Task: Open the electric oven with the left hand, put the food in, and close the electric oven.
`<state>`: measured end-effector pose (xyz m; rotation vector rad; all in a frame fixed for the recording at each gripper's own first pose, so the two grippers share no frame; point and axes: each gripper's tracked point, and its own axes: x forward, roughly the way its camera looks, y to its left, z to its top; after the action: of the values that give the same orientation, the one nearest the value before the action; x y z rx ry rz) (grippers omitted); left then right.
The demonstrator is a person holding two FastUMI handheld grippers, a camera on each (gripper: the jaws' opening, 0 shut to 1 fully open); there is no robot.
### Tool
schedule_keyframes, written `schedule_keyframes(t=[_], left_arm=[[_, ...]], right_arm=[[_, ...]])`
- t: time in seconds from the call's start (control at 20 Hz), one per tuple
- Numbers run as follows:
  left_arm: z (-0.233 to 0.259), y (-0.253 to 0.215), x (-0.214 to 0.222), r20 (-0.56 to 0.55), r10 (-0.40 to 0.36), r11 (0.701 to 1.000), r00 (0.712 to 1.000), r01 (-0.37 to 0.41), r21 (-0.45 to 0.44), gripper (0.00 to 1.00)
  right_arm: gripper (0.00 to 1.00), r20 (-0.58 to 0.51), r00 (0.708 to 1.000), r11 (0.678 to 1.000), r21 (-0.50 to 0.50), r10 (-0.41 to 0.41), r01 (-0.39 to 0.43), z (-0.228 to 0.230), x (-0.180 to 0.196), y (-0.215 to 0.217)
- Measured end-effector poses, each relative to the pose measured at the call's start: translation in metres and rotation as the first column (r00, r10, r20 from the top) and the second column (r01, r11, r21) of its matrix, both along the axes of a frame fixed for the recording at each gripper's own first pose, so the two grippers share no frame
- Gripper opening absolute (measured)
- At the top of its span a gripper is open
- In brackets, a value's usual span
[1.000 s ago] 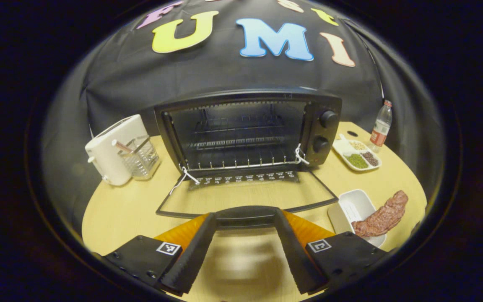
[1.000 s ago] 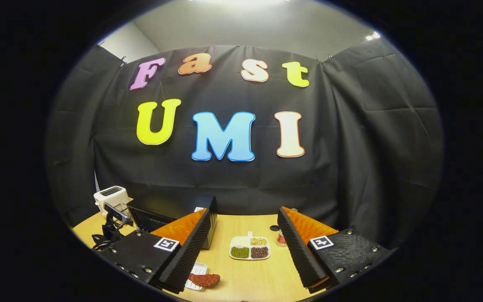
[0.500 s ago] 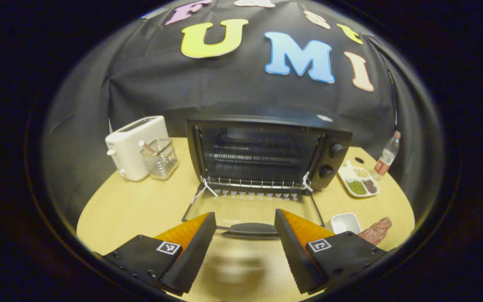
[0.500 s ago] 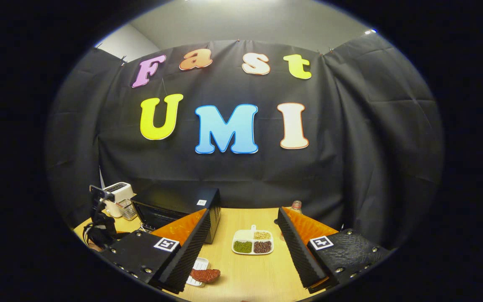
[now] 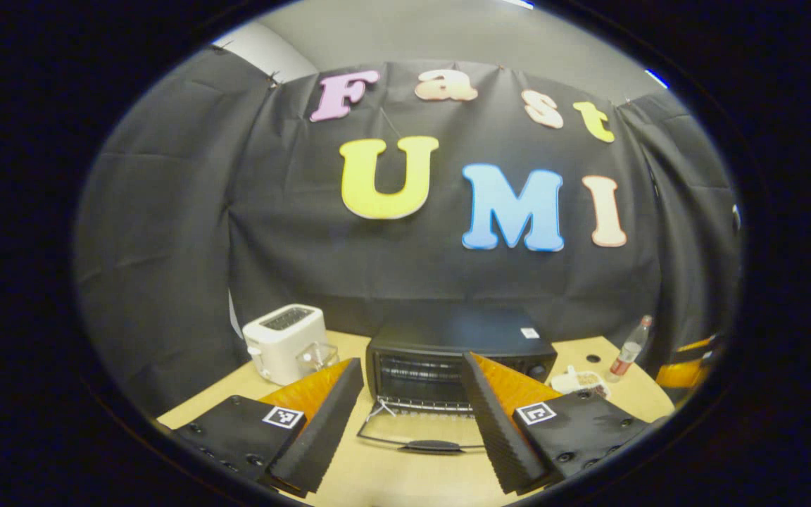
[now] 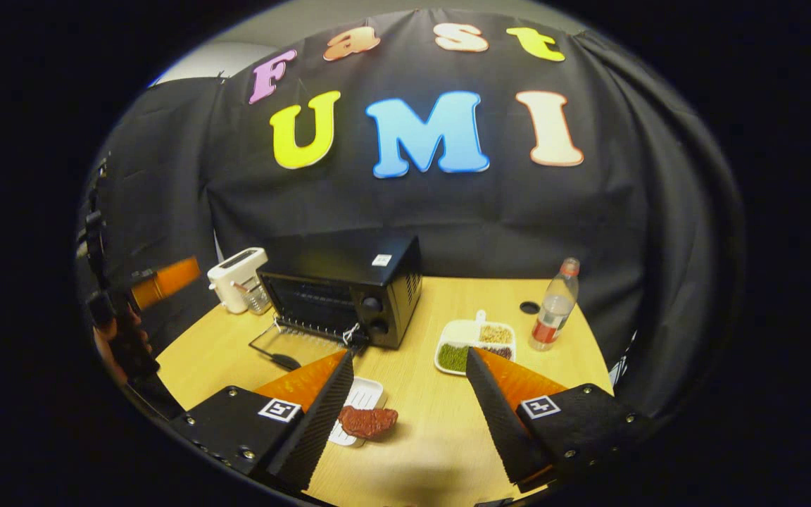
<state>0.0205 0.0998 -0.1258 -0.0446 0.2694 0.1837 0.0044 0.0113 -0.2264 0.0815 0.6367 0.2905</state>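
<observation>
The black electric oven (image 5: 456, 355) (image 6: 349, 289) stands at the back of the wooden table, its glass door (image 5: 416, 429) (image 6: 291, 345) folded down flat with the handle toward me. A reddish-brown piece of meat (image 6: 369, 421) lies half on a small white tray (image 6: 357, 415), in front of the oven's right side. My left gripper (image 5: 412, 422) is open, held well back from the door and above the table. My right gripper (image 6: 405, 415) is open and empty, above the table with the meat just beside its left finger. The left gripper (image 6: 159, 282) also shows at the far left of the right gripper view.
A white toaster (image 5: 284, 341) (image 6: 236, 278) with a clear holder stands left of the oven. A white divided dish of beans (image 6: 474, 341) (image 5: 580, 380) and a plastic bottle (image 6: 552, 306) (image 5: 627, 348) sit to the oven's right. The wooden table (image 6: 419, 451) has bare room in front.
My left gripper let go of the door handle and drew back and up from the open oven. My right gripper tilted down toward the table, bringing the meat and the oven into fuller view.
</observation>
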Motion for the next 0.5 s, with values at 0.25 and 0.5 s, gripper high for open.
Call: schedule_keyframes(t=[0.25, 0.5], left_arm=[[0.069, -0.006, -0.020, 0.106, 0.026, 0.998, 0.994, -0.031, 0.054, 0.98], [0.066, -0.025, -0.033, 0.103, 0.002, 0.994, 0.995, -0.013, 0.109, 0.98]], right_arm=[[0.98, -0.211, 0.973, 0.990, 0.119, 0.093, -0.069, -0.072, -0.021, 0.018], [0.99, -0.347, 0.928, 0.960, 0.277, 0.135, -0.036, -0.123, -0.026, 0.038]])
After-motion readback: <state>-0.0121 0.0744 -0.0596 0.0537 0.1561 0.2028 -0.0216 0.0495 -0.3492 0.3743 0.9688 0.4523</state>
